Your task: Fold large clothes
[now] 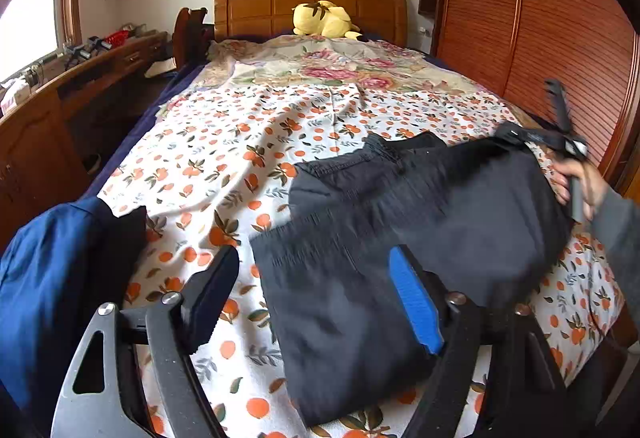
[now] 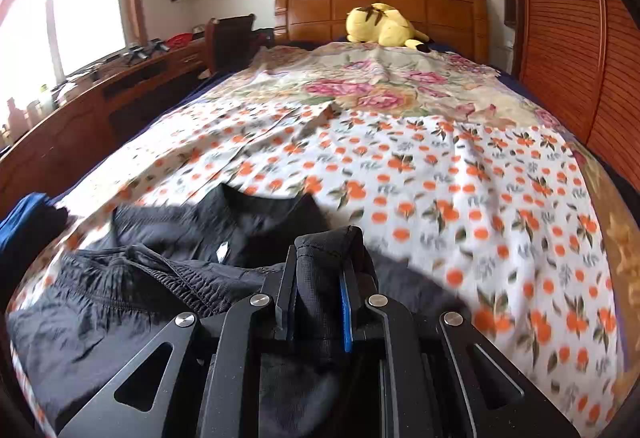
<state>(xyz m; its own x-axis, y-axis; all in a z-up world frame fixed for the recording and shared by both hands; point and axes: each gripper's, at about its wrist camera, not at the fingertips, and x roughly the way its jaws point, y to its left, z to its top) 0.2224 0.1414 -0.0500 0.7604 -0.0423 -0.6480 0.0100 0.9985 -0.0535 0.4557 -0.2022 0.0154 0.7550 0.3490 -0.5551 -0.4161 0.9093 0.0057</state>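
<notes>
A black garment (image 1: 400, 238), trousers by the look of the waistband, lies partly folded on the bed's orange-print sheet (image 1: 240, 141). My left gripper (image 1: 320, 290) is open above its near left part, holding nothing. My right gripper (image 2: 320, 278) is shut on a fold of the black garment (image 2: 160, 278) and holds that edge raised. In the left wrist view the right gripper (image 1: 532, 137) shows at the garment's far right corner, held by a hand (image 1: 576, 177).
A blue garment (image 1: 48, 278) lies at the bed's near left edge. A yellow plush toy (image 1: 324, 19) sits by the wooden headboard (image 1: 256, 1). A wooden desk (image 1: 60, 89) runs along the left, a slatted wardrobe (image 1: 540, 37) along the right.
</notes>
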